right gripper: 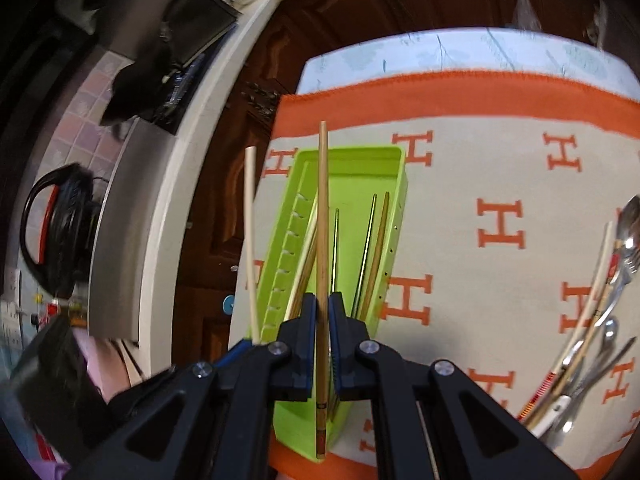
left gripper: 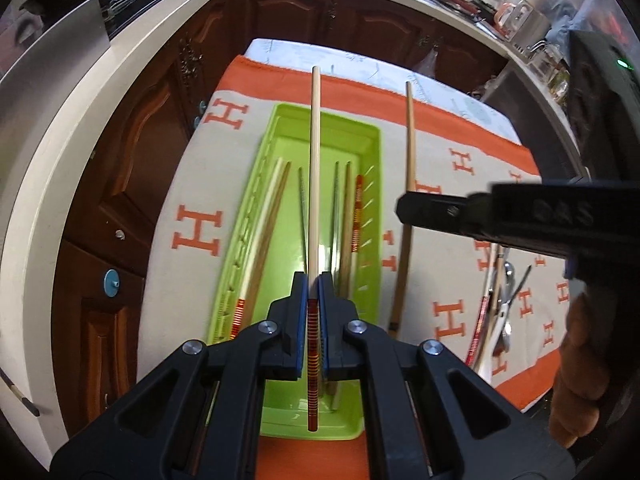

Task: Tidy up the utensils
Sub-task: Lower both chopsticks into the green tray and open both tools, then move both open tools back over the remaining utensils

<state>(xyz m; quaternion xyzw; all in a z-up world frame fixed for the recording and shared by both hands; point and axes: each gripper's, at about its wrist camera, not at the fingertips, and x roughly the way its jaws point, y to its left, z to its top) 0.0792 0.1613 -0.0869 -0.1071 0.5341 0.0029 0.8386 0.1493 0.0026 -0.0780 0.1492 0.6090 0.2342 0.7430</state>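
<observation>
Left gripper [left gripper: 313, 280] jaws clamping striped chopstick [left gripper: 315, 184], blanket [left gripper: 196, 232] lettered "H"

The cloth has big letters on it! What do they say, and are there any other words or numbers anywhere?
"H": orange letter repeated all over the cloth.
"OAS", or close to it: raised letters on the right gripper, too blurred in the left wrist view to be sure.
Small marks near the end of the brown chopstick: too small to read.
Nothing else can be read.
</observation>
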